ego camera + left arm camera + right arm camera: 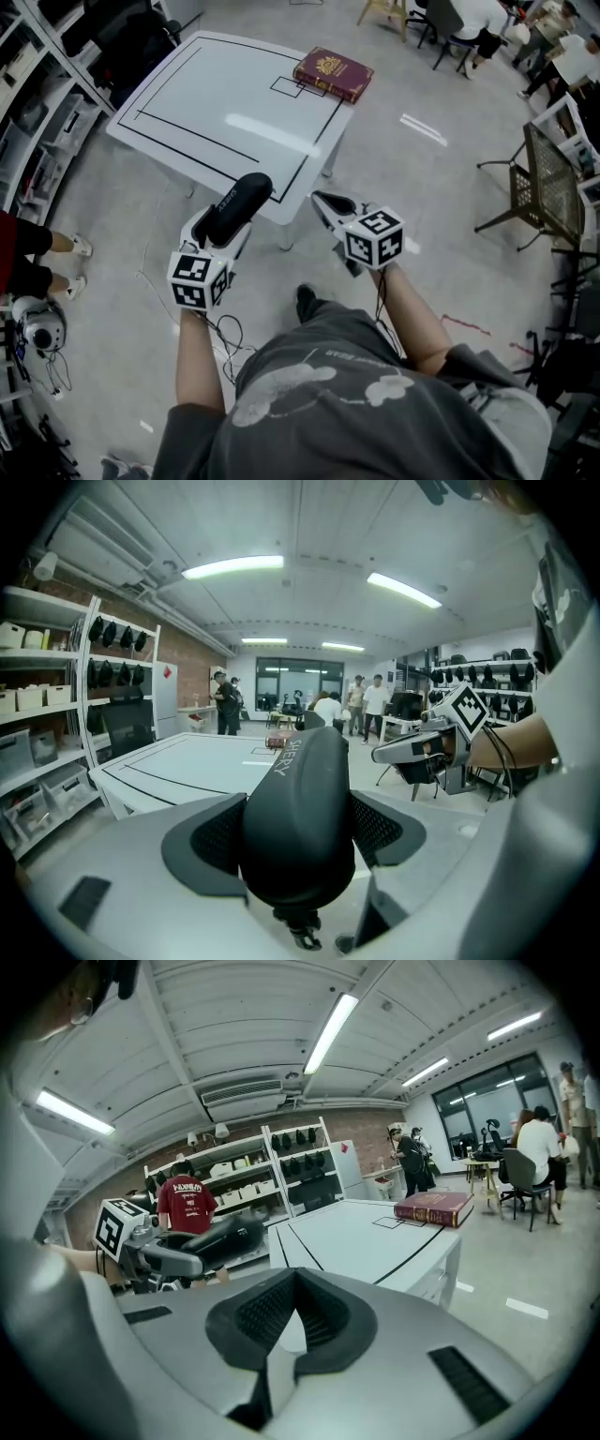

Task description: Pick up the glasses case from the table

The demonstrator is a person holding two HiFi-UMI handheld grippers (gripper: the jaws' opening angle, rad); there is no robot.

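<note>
The left gripper [223,229] pinches the glasses case [300,817] at its near end, clear of the table [216,103]. The right gripper [328,206] is pressed together and empty. The smooth, overhanging case could slip or tilt out if the hand swings.

We see a dark red book [333,74] lying flat at the far corner of the white table [216,103], beside a small outlined rectangle [286,87]. Storage shelves [37,112] line the left; a mesh chair [551,187] stands right.

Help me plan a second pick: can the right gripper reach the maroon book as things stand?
Probably not yet: the right gripper hangs shut off the table's near corner; the maroon book lies at its far corner. Nothing blocks the way.
</note>
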